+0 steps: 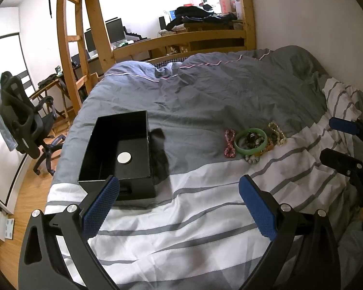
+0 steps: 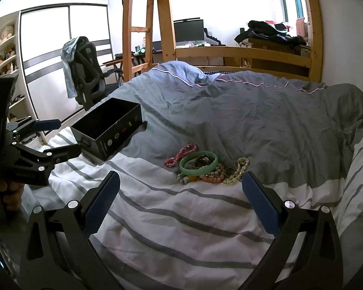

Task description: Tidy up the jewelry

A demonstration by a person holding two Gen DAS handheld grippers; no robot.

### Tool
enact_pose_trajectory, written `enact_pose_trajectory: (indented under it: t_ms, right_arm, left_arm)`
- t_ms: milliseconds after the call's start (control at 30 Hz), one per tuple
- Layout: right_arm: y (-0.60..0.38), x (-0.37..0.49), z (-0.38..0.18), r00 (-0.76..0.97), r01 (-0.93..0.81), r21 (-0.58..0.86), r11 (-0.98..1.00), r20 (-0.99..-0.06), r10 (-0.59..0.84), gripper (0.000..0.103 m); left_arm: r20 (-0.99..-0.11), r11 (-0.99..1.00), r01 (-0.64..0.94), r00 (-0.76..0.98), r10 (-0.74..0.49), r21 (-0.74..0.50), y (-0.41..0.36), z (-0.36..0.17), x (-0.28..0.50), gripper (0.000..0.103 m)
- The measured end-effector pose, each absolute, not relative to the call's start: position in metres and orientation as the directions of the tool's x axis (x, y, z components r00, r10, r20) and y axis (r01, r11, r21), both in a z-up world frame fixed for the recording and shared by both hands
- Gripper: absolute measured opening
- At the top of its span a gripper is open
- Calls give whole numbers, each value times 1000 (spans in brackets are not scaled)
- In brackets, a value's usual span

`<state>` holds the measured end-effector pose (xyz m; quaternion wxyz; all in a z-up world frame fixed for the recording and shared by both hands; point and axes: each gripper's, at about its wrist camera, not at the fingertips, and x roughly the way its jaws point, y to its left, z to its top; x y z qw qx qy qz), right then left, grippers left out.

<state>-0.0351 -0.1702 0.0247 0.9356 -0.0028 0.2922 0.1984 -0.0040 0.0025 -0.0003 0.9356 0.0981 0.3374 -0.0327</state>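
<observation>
My right gripper [image 2: 180, 193] has its blue pads [image 2: 101, 205] spread wide apart with nothing between them, and it hovers over the white striped part of the duvet [image 2: 181, 229], aimed at the jewelry. My left gripper [image 1: 179, 198] is just as wide apart and just as empty; one of its pads sits in front of the near corner of the black box [image 1: 118, 149], though I cannot tell whether it touches the box.

Just beyond my right fingers lies the jewelry pile [image 2: 205, 166], heaped where the white stripe meets the grey cloth. A green bangle [image 2: 198, 163] lies flat on top with darker beads and what looks like a ring inside its loop. A pink beaded bracelet [image 2: 181, 154] lies beside it toward the box, a yellow beaded bracelet [image 2: 238, 170] on the far side, and orange and pale beaded strands tucked under the near edge.

The box stands open to the left, well apart from the pile, holding only a round white disc [image 1: 124, 157] on its floor. Something dark and blurred [image 1: 161, 154] lies against its side; I cannot make it out.

I judge the sorting has not begun: every piece is still on the bed. The next move, as I see it, is to lower my right fingers onto one piece at the edge of the heap. The pink bracelet lies most apart, so it should lift without dragging the tangled strands. The soft bedding will give under pressure, so the pads need to close low.
</observation>
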Motion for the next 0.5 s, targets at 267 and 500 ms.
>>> enact_pose_trajectory:
  t_ms: [267,500]
  right_arm:
    - [-170,-35,24,750,-374,109,921,-549,370,100]
    - [-168,-36,21,748,-377,106,920,-552,369,100]
  left_arm:
    - [-640,975,136,768,8,174,-1,-2,-4,97]
    - [-641,975,136,767,8,174,-1,-3,-4,97]
